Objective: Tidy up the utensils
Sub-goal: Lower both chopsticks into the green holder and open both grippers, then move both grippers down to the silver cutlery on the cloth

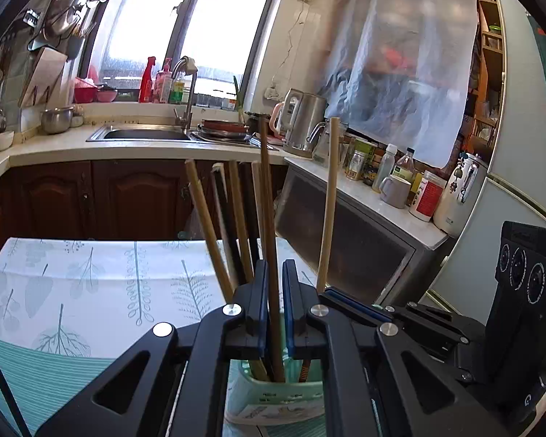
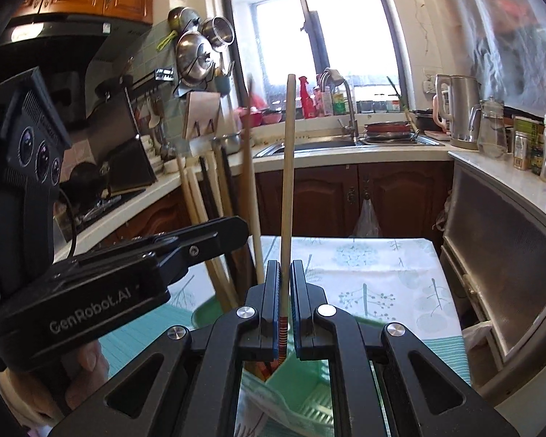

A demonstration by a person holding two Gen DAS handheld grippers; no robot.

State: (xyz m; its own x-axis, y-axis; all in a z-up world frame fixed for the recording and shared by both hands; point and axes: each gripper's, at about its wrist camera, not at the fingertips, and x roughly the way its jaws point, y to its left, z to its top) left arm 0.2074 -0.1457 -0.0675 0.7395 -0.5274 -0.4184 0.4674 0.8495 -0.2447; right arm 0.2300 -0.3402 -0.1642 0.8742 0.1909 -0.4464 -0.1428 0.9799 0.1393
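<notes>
Chopsticks are going into my green holder (image 1: 273, 397), which sits on the leafy tablecloth (image 1: 91, 291). My left claw (image 1: 274, 313) pinches a dark brown chopstick (image 1: 267, 200) that stands up with its tip down in the holder. My right claw (image 2: 285, 313) pinches a pale chopstick (image 2: 287, 182), also upright, its striped end low over the holder. More sticks (image 1: 233, 218) already stand inside. I think this is the dropping-in step. Next I should spread each claw gently so the sticks slide down. Both claws point forward, side by side, close above the holder.
</notes>
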